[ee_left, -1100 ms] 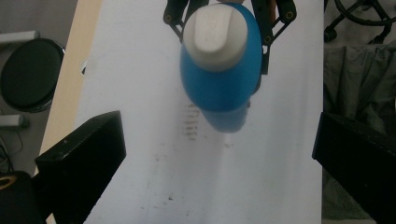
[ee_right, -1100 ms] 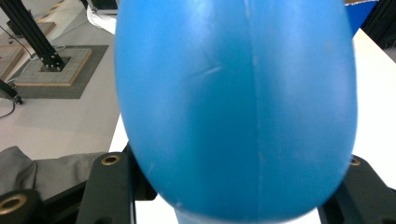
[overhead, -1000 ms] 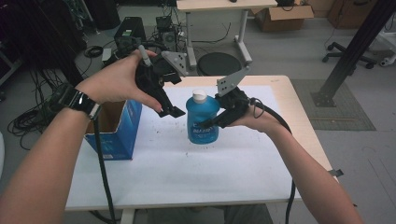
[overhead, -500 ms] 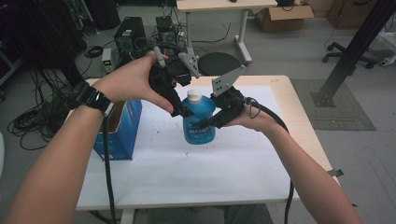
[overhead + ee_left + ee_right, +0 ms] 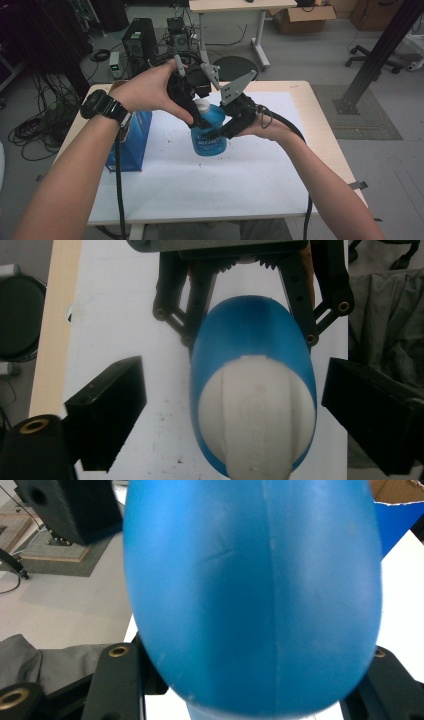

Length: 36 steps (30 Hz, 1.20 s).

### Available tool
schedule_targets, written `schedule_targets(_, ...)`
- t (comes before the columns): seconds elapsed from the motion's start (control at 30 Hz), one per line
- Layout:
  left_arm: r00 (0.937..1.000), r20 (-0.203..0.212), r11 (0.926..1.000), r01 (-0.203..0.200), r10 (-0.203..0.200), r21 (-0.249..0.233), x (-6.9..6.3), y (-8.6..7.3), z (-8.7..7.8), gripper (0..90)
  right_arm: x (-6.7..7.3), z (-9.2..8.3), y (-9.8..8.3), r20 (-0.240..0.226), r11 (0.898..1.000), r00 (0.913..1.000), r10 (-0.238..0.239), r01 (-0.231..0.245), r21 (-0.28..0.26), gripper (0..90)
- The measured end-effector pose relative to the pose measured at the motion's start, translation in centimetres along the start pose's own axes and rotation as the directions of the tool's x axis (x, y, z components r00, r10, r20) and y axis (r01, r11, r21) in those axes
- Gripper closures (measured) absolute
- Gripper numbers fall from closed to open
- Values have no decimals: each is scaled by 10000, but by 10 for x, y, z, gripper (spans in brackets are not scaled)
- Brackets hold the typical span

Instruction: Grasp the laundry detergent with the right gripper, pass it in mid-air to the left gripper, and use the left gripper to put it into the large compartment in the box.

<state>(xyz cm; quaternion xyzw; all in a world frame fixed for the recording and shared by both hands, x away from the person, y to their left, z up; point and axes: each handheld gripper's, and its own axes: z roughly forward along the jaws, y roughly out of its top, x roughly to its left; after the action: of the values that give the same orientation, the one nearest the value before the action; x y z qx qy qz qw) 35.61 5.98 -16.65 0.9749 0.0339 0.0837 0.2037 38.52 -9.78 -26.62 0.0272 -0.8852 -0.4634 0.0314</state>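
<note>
Bottle [image 5: 209, 134] stands upright on the white mat [image 5: 250, 190] mid-table, right claw [image 5: 220, 131] clenched on its blue body from the side; left claw [image 5: 199, 116] comes in from above over the white cap [image 5: 202, 105], jaws have just been closing, cap sits between them but in the left gripper view both pads stand clear of it, so nothing gripped yet; risks as I see them: cap is ribbed and tapers, so if the left jaws close off-centre they likely skate off it or cock the bottle sideways; right hold is on a soft curved wall, so any twist from above may spin the bottle in the pads instead of loosening the cap; squeezing harder may dent the bottle and push liquid out once the cap frees; blue box [image 5: 131, 145] stands well apart at the left, no clash there.
</note>
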Motion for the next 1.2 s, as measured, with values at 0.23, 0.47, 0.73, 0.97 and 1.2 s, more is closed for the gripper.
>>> schedule_targets(0.23, 9998, 170, 9997, 119, -122, 191, 1, -1, 2, 197, 0, 1, 1, -34, 10000, 10000, -38, 38, 27, 427)
schedule_targets(0.47, 9998, 192, 9996, 73, -78, 268, 1, -1, 3, 246, 1, 1, 0, 36, 9999, 10000, -77, 77, 84, 427)
schedule_targets(0.73, 9995, 307, 9994, 70, -80, 342, 1, -1, 3, 290, 0, 3, 0, 8, 9999, 10000, -57, 57, 101, 427)
schedule_targets(0.97, 9993, 345, 9989, 93, -109, 450, 0, -2, 2, 313, 0, 4, -1, 16, 9998, 10000, -70, 70, 163, 427)
schedule_targets(1.2, 9990, 429, 9987, 78, -99, 506, 0, -2, 3, 355, 0, 4, -2, 63, 9999, 10000, -44, 43, 164, 427)
